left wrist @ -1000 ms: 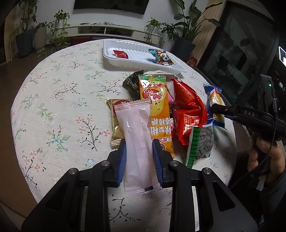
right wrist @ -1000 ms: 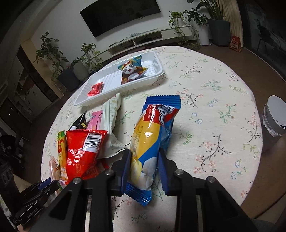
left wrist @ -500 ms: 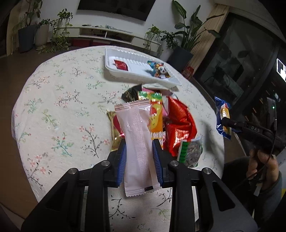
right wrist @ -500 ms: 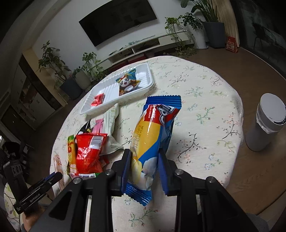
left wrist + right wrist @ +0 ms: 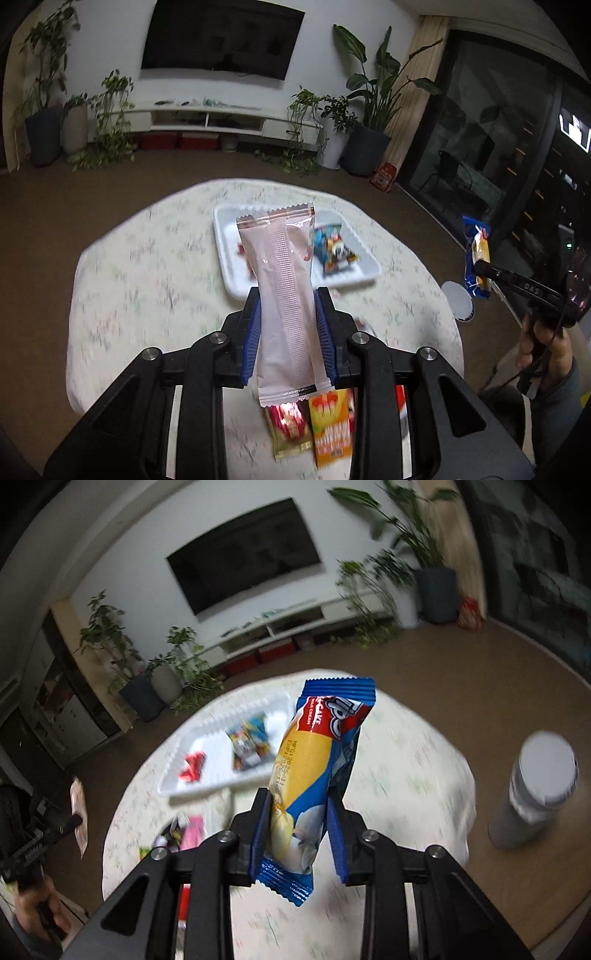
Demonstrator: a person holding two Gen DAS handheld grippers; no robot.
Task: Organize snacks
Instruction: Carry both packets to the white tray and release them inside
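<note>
Presently, the pink packet sits clamped lengthwise between the jaws of my left gripper, held in the air above the bench, its sealed upper edge overlapping my view of the white tray. The blue and yellow packet is likewise clamped between the jaws of my right gripper, raised clear of the bench, its crimped lower end hanging below the blue pads.

The white tray rests on the far half of the bench. It contains a panda-print packet toward its right side and a small red packet toward its left; the two lie apart.

Below my left gripper, on the near part of the bench, lie an orange packet and a gold-edged packet, side by side and touching. A bright pink packet and other wrappers show at the left of my right gripper, too blurred to identify.

The bench is round with a floral cloth. A white cylindrical bin stands on the floor beside it. Potted plants and a wall television stand beyond.
</note>
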